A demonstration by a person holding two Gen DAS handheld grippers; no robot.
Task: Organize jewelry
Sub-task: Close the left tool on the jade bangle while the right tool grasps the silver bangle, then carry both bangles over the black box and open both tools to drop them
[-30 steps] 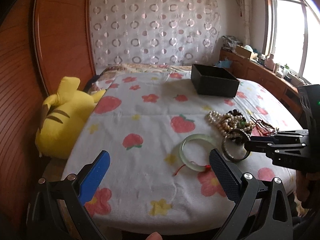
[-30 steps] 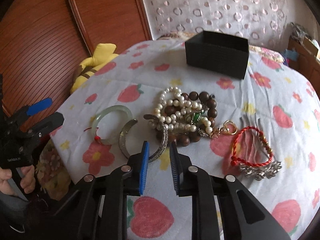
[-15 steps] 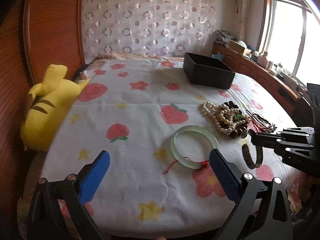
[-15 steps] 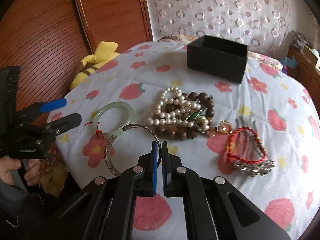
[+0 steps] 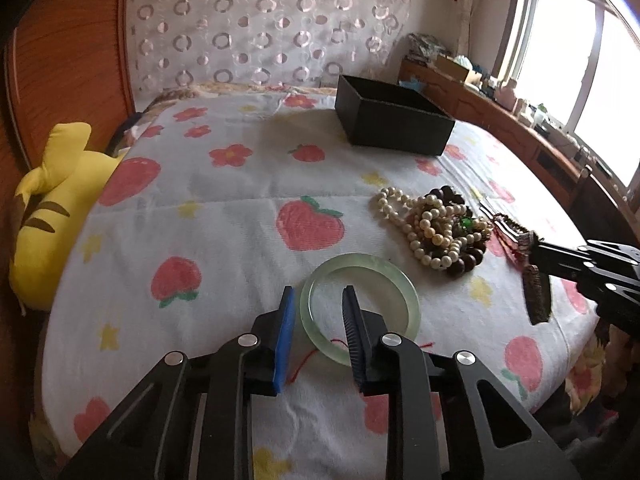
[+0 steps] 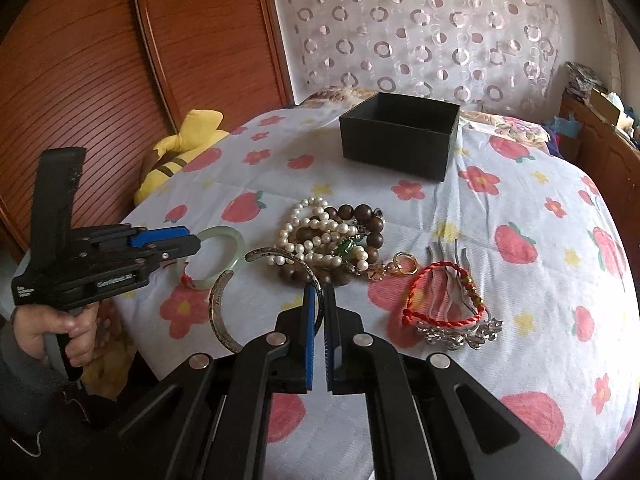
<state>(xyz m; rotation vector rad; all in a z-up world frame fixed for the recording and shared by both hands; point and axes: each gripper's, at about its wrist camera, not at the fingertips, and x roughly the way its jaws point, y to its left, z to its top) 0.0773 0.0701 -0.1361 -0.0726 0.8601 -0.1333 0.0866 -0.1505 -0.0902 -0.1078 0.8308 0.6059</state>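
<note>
A pale green jade bangle (image 5: 360,308) with a red thread lies on the flowered bedspread. My left gripper (image 5: 319,304) straddles its near-left rim, jaws narrowed around it; it also shows in the right wrist view (image 6: 176,242). My right gripper (image 6: 319,298) is shut on a silver cuff bracelet (image 6: 224,312) and holds it lifted above the bed; the cuff shows edge-on in the left wrist view (image 5: 538,294). A heap of pearl and wooden beads (image 6: 332,240) lies behind. An open black box (image 6: 400,134) stands at the back.
A red cord bracelet (image 6: 444,292) lies over silver hair combs (image 6: 460,326) on the right. A yellow plush toy (image 5: 52,216) leans at the bed's left edge by the wooden headboard. A sideboard (image 5: 500,128) runs under the window at right.
My left gripper has moved in over the jade bangle and its jaws have narrowed around the rim. My right gripper closed on the silver cuff and lifted it off the bed.
</note>
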